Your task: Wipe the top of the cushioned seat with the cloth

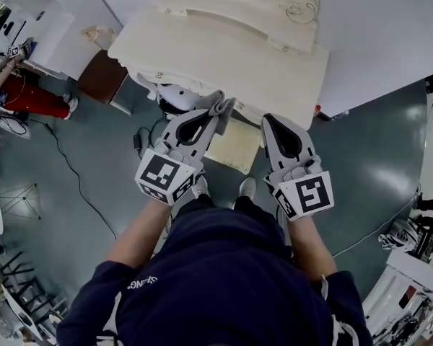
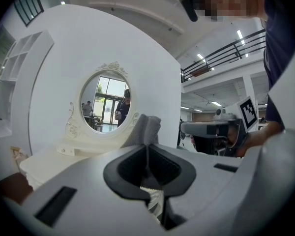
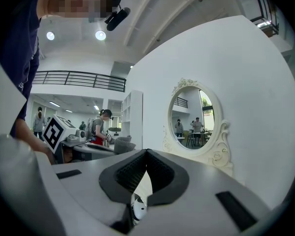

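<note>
The cream desk (image 1: 224, 56) with its oval mirror (image 2: 105, 100) stands against the wall. The cushioned seat (image 1: 234, 148) sits on the floor just in front of it, showing between and below the two raised grippers. Its top appears not yet touched.

The left gripper (image 1: 218, 112) is pinching the grey cloth (image 2: 146, 128), a fold of which stands up past the tips. The right gripper (image 1: 268, 121) is pressed together on nothing.

Recommended procedure:
- Lower the left gripper until the loose fold lies flat on the cushion.
- Wipe edge to edge in overlapping passes.
- Keep the pinch firm.
- Hold the right gripper aside.
</note>
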A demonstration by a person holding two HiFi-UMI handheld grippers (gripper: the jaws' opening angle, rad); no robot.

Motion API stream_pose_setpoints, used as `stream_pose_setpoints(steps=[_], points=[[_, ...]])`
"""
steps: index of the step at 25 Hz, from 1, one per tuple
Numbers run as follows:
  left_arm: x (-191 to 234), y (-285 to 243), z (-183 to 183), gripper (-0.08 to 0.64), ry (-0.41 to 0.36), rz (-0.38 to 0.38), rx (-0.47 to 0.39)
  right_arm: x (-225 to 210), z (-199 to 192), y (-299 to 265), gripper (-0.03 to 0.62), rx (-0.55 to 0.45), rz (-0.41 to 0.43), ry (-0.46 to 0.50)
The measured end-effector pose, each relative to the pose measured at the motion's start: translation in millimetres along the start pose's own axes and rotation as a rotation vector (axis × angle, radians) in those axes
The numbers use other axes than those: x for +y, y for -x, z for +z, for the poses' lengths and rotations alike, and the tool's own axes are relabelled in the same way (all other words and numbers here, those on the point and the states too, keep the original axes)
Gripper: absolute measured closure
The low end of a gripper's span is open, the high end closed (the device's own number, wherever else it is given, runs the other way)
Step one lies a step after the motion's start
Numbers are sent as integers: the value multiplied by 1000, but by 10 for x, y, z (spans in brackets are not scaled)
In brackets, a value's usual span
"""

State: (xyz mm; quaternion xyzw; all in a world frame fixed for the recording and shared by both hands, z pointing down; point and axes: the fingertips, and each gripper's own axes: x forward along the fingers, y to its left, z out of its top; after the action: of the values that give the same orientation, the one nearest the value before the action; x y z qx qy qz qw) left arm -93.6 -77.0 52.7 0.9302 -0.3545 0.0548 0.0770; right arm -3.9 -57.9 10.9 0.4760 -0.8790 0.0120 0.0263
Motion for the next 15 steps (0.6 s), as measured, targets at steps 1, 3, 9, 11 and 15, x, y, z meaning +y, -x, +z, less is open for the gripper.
stream_pose_setpoints(steps=[1,3,9,11,15], points=[[10,-2,3,538,0,0,0,4,-3,-15,572,1,1,-1],[25,-9,2,538,0,1,-1,10,-8,-44,572,0,4,-2],[70,-40,4,538,1,2,-2,1,-21,-111,572,2,12,-3],[82,-38,12,538,1,1,-3,1,-26,-126,572,5,11,-6],[129,-47,19,538,1,0,-1,-5,-43,-161,572,8,9,-12]])
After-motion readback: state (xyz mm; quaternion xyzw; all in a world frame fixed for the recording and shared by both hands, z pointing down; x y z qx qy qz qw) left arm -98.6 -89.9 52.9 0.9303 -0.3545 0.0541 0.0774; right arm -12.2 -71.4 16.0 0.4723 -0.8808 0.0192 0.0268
